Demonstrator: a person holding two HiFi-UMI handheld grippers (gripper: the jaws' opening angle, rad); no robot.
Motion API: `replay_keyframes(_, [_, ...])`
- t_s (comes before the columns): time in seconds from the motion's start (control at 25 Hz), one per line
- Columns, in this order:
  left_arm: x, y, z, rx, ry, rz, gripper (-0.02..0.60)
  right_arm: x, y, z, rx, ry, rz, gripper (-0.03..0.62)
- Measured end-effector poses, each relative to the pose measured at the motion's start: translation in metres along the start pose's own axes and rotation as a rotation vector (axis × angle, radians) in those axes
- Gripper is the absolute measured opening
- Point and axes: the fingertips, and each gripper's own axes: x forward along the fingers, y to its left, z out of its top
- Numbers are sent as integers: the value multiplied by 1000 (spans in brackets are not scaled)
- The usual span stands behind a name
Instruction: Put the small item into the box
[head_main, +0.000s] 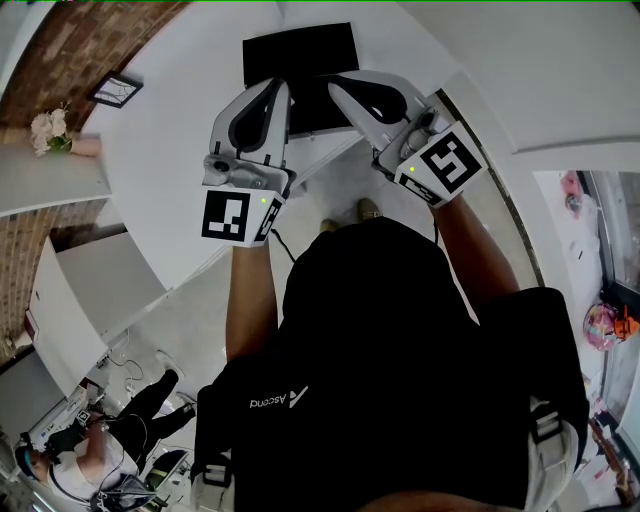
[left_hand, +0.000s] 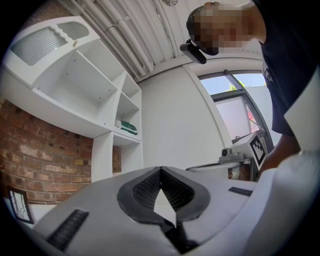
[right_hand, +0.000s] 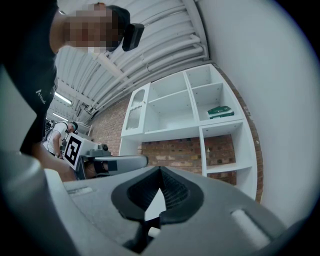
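Both clenched empty, the left gripper (head_main: 277, 95) and right gripper (head_main: 340, 95) sit side by side, the black box (head_main: 300, 55) just beyond their tips. The small item shows nowhere: boxed already or out of sight, so check first.

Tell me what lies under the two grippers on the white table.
A flat black rectangle lies on the white table, under the tips of the left gripper and right gripper. They cover its near part; whether it is the box is unclear.

Bright even light, fisheye-warped edges
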Motion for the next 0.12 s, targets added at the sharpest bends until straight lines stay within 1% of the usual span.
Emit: replay_keyframes(0.12, [-1, 2, -1, -1, 0, 1, -2, 1, 0, -1, 0, 2, 0, 0])
